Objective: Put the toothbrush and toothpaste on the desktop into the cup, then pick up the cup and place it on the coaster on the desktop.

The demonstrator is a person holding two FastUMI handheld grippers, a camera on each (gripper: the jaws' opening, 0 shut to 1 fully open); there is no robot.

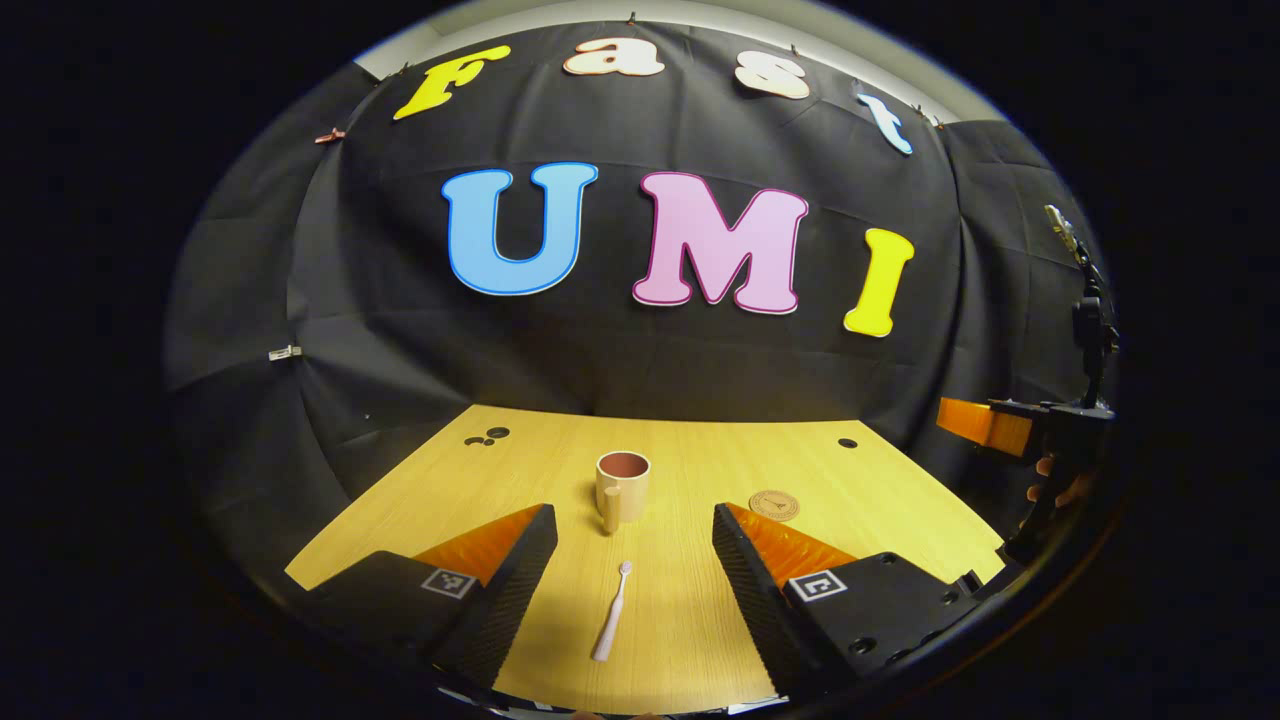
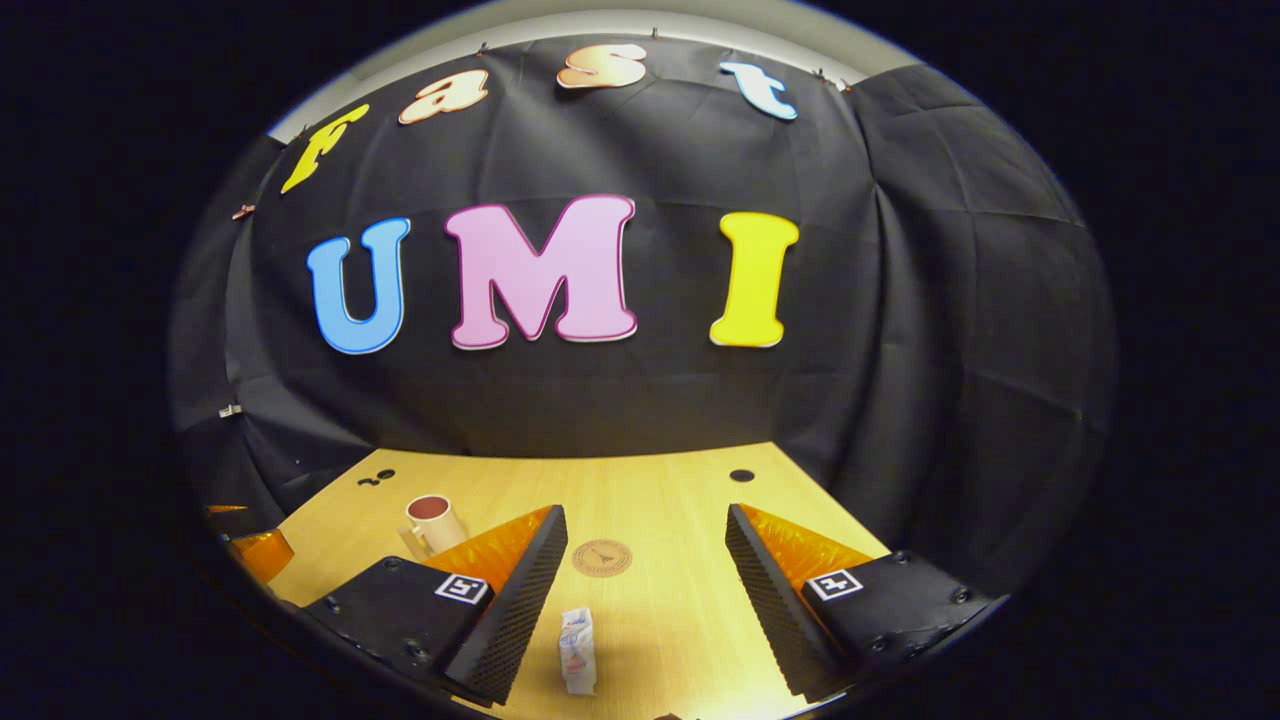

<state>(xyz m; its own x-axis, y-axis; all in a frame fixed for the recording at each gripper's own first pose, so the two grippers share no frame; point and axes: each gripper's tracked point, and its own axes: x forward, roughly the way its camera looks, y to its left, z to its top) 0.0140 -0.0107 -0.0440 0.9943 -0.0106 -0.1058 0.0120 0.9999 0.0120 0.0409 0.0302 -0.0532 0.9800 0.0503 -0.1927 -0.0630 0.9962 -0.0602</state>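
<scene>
Across the lower half of both views the desk (image 1: 700, 450) is lying bare-topped and lit, carrying every task item.

Left hand-held gripper (image 1: 634, 570): sitting lower centre of the left gripper view, jaws spread wide, gripping nothing. Right hand-held gripper (image 2: 646, 580): same stance in the right gripper view, wide open, empty.

Cup (image 1: 622, 485): standing upright at centre of the left gripper view, handle facing the camera, nothing visible inside. It is appearing again at lower left of the right gripper view.

Toothpaste (image 2: 578, 650): small box lying bottom centre of the right gripper view, between the open fingers, nearer the left one.

Coaster (image 1: 774, 505): lying flat right of the cup, apart from it.

Toothbrush (image 1: 611, 625): thin, lying flat at bottom centre of the left gripper view, head pointing toward the cup, between the fingers.

Risks, as judged:
- The toothbrush is sitting very low on the desk; fingers closing too high are likely skating over it, or rolling it aside.
- The toothpaste box may be getting nudged by the near finger before both close, twisting it out of line.
- The cup looks light; a long item dropped against its rim could be tipping it.
- Both arms converging on the cup risk colliding.
</scene>
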